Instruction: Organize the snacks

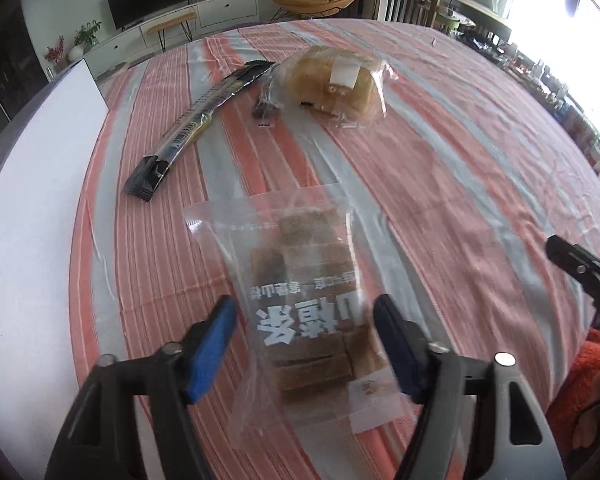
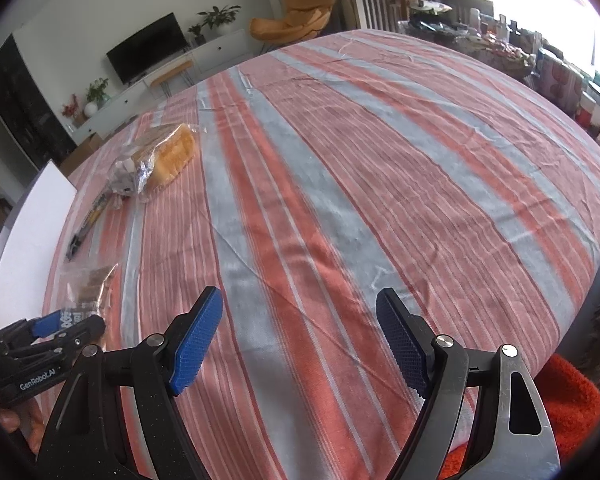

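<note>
On the striped worktop [image 1: 440, 168] lie three snacks: one long dark packet [image 1: 198, 120] at left, one bread bag [image 1: 332, 82] behind, one clear bag of brown cubes [image 1: 304, 308] in front. Left tool [image 1: 304, 336] straddles this bag, jaws released. Right tool [image 2: 300, 340] is released over bare cloth.

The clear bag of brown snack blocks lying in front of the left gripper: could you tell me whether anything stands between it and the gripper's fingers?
Nothing visible does. The clear bag of brown snack blocks lies flat on the striped tablecloth, right between the left gripper's open fingers. The long dark packet and the bagged bread loaf lie farther off.
</note>
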`<state>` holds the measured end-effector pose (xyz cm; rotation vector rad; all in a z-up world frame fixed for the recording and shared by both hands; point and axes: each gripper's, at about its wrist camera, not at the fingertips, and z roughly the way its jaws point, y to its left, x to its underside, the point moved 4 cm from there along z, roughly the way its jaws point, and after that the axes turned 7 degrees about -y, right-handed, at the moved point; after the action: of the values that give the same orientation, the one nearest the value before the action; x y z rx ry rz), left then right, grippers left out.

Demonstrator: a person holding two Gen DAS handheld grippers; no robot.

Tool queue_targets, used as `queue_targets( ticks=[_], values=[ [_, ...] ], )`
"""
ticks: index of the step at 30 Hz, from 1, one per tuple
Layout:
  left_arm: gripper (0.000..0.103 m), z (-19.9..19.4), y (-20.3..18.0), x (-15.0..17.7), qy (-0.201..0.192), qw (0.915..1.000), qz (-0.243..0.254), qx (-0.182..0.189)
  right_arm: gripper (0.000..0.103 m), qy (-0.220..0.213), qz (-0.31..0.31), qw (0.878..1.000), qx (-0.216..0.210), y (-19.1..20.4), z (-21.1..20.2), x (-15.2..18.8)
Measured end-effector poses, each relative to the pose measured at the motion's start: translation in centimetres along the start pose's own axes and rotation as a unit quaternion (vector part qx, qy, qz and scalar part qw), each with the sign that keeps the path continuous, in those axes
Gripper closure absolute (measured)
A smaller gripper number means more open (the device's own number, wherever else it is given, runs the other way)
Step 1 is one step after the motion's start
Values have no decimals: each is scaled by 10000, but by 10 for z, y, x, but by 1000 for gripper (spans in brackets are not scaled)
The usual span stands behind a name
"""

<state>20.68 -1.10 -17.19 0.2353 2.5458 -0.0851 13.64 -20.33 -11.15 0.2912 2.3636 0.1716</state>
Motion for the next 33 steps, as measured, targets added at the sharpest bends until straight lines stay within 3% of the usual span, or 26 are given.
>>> queue_targets(
  ticks=[7, 15, 33],
  values=[
    [0, 17, 8, 1, -209, 9996, -188, -77, 21, 8, 111, 9999, -19, -5, -1, 0],
    [0, 14, 8, 7, -683, 9976, -110, -84, 21, 84, 61, 9999, -47, -2, 2, 1],
    [0, 14, 8, 8, -703, 9974, -111, -75, 21, 195, -28, 9998, 7, 1, 8, 2]
  ],
)
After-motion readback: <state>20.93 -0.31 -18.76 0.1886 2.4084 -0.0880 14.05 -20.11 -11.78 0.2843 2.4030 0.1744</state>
